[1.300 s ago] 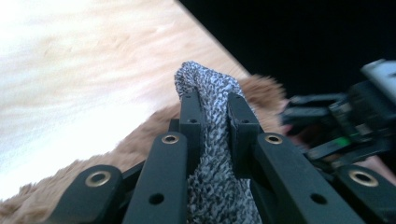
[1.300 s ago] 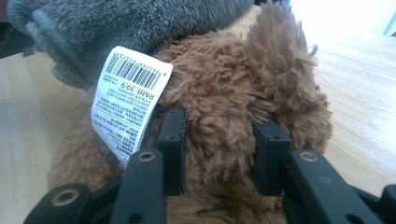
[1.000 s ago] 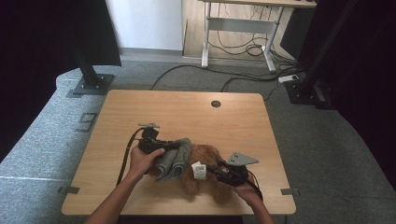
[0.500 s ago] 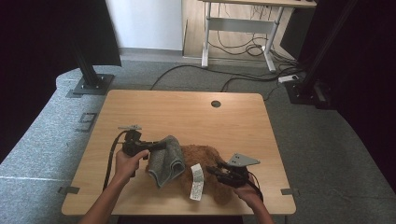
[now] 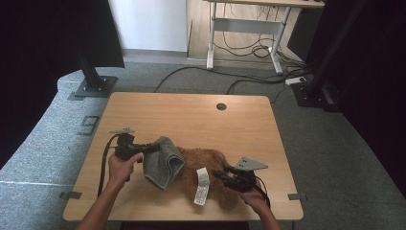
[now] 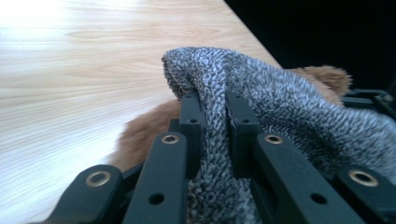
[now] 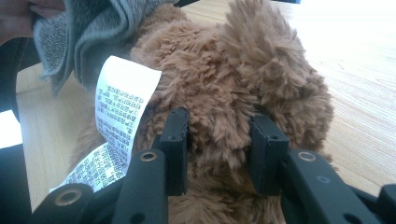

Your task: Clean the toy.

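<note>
A brown plush toy [image 5: 210, 165] lies near the table's front edge, with a long white printed label [image 5: 201, 185] hanging from it. A grey knitted garment [image 5: 163, 160] drapes off its left side. My left gripper [image 5: 152, 147] is shut on a fold of that grey knit [image 6: 212, 107], pinched tight between its jaws. On the right, my right gripper [image 5: 221, 174] is shut on the plush toy [image 7: 219, 121], its jaws sunk into the fur. The label [image 7: 121, 112] hangs just left of those jaws.
The wooden table [image 5: 191, 112] has a round cable hole [image 5: 220, 106] at its far middle. Black stand bases [image 5: 93, 86] sit on the carpet beyond the far corners, and a desk with cables [image 5: 249, 48] stands behind.
My left gripper has pulled the grey knit leftward, off the plush toy, and the white label now hangs free. The right gripper has stayed put on the toy.
</note>
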